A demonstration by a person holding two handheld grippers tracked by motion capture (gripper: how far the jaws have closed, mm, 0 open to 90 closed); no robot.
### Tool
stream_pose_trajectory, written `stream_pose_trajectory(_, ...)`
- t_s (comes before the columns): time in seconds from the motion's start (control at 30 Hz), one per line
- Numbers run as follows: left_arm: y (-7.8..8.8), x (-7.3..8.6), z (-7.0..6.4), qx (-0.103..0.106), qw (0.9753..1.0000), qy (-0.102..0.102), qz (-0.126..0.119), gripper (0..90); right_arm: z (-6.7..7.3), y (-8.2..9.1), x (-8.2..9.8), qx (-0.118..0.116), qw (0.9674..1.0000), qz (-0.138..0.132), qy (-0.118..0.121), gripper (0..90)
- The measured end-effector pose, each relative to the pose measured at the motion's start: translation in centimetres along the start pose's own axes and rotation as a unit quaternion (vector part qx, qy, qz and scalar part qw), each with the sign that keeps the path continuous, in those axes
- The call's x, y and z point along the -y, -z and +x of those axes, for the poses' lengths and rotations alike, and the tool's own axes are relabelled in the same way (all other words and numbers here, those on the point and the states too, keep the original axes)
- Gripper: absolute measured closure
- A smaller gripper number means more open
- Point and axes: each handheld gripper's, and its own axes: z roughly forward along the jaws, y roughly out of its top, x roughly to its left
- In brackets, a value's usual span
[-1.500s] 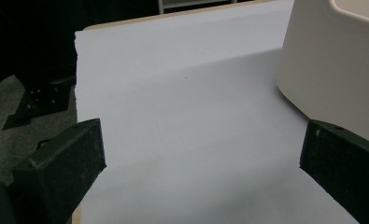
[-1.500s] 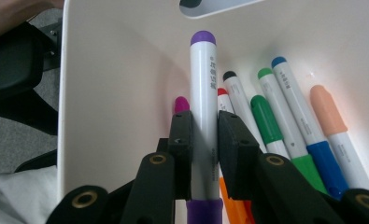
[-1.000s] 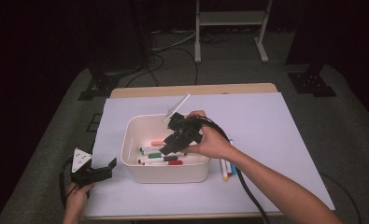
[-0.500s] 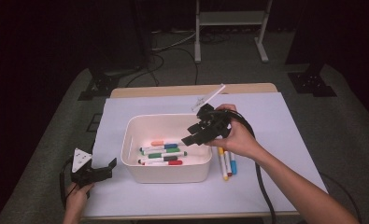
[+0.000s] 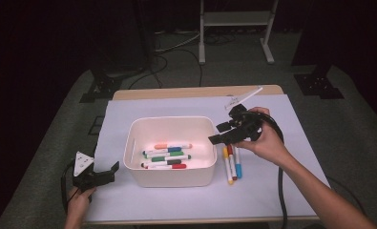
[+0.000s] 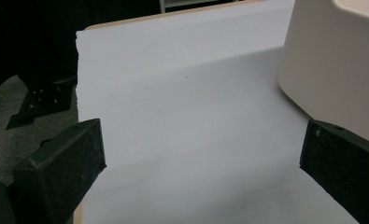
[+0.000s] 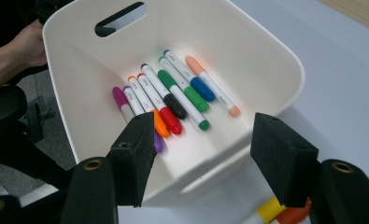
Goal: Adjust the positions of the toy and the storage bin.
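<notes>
Markers (image 5: pixel 233 163) right of bin (image 5: pixel 169 180), lower centre: lowering right gripper (image 5: pixel 224 137), jaws just opened and empty, squarely over one barrel; left gripper (image 5: pixel 102 174) apart, idle.

Recording lab or studio, dark curtained surround, paper-covered table (image 5: pixel 291 200), floor cables (image 5: pixel 176 59), metal stand (image 5: pixel 234 28), grey carpet (image 5: pixel 348 119)

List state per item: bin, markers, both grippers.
Bin: upright, holds markers.
Markers in bin: capped, lying flat.
Markers on table: three beside bin, lying flat.
Right gripper: open, empty, jaws just opening.
Left gripper: open, empty.
</notes>
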Motion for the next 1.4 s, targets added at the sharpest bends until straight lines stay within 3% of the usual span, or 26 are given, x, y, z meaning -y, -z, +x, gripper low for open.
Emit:
stream_pose_trajectory(0.27, 0.0, 0.0, 0.0, -0.001, 1.0000, 0.000, -0.002, 0.0, -1.6, 0.5, 2.5, 0.017, 0.9995, 0.002, -0.028, 36.1)
stream_pose_trajectory(0.67, 0.0, 0.0, 0.0, -0.001, 1.0000, -0.002, 0.000, 0.0, -3.6, -1.5, 6.5, 0.037, 0.9973, 0.025, -0.059, 36.0)
stream_pose_trajectory(1.4, 0.0, 0.0, 0.0, 0.000, 1.0000, -0.003, -0.001, 0.0, -6.3, -5.4, 11.6, 0.113, 0.9864, 0.060, -0.104, 43.2)
